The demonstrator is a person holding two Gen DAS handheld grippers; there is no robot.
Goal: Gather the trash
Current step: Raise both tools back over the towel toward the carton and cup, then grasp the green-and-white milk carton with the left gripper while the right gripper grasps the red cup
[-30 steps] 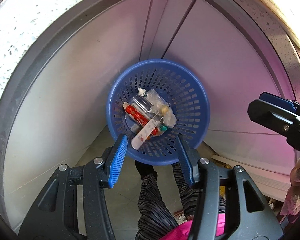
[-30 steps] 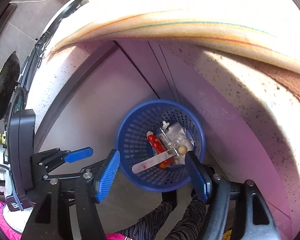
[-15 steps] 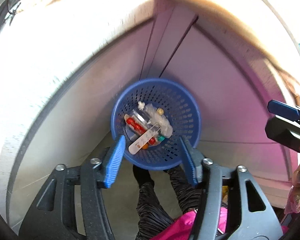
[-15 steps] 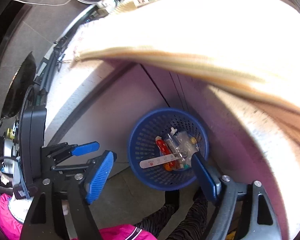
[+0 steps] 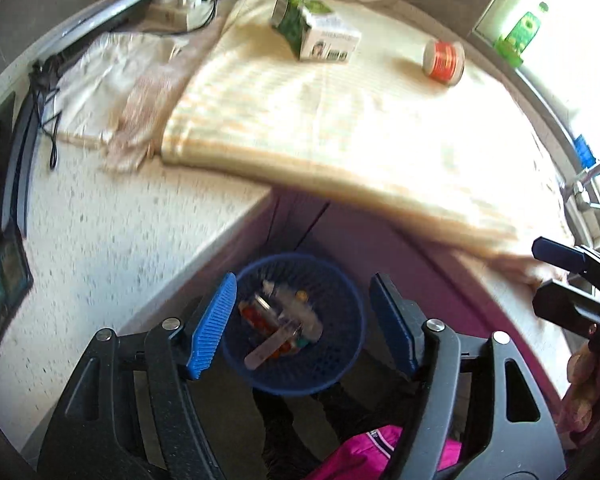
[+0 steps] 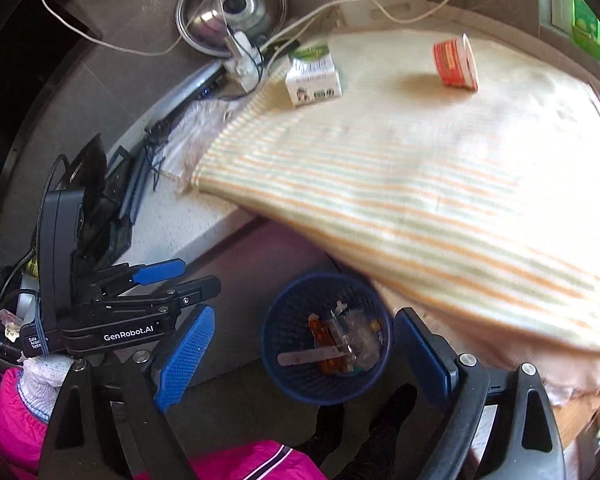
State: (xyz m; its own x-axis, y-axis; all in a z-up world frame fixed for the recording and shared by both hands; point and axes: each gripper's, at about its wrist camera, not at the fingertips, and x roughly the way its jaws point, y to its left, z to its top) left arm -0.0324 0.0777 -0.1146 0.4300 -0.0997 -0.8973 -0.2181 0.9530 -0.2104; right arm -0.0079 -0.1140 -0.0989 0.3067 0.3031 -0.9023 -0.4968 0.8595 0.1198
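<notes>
Both tools are hanging above the blue basket (image 6: pixel 326 340) on the floor, which is already holding wrappers and a flat stick. The left tool (image 5: pixel 302 320) and right tool (image 6: pixel 300 354) have just been opening and are carrying nothing. A drop looks finished; next comes the reach to the table (image 5: pixel 100 232), where a carton (image 6: pixel 314 80) and red cup (image 6: pixel 456 64) are waiting on the striped cloth (image 6: pixel 420 184).

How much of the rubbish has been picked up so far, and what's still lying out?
Done: several wrappers and sticks already lie in the blue basket on the floor. In hand: nothing; the left gripper and right gripper are open and empty. Left: a carton and a red cup on the striped cloth.
</notes>
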